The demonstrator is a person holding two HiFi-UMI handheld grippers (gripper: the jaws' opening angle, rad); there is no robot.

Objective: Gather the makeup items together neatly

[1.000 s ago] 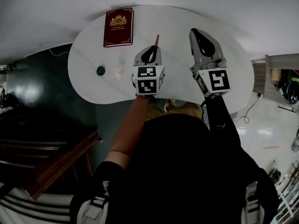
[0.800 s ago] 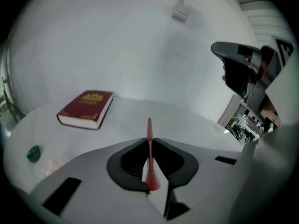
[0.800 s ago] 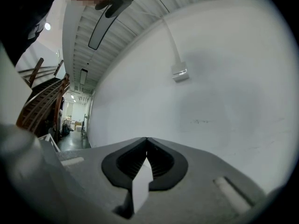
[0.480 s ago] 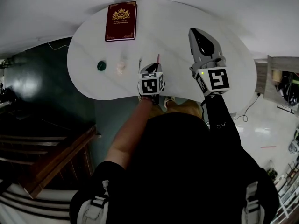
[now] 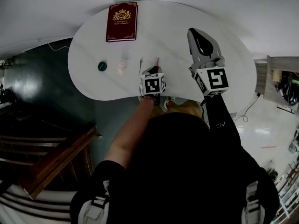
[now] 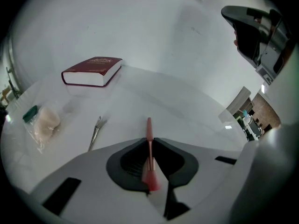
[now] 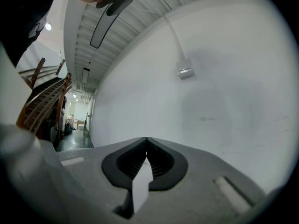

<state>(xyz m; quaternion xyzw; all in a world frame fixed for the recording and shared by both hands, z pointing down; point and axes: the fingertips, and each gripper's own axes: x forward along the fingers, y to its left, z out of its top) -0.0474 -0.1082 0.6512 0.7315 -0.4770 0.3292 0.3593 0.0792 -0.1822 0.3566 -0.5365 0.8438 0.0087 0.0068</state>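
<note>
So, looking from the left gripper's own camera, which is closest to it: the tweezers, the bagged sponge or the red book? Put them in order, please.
From the left gripper, which holds a pink brush:
1. The tweezers, just ahead, slightly left.
2. The bagged sponge, further out to the left.
3. The red book, far back, left of centre.

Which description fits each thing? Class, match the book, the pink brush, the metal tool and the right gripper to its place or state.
1. book
2. pink brush
3. metal tool
4. right gripper

A. jaws together, nothing between them
B. silvery, lying on the table beside the brush
C. dark red, at the table's far end
D. clamped in the left gripper

Pairs: 1-C, 2-D, 3-B, 4-A.
</note>
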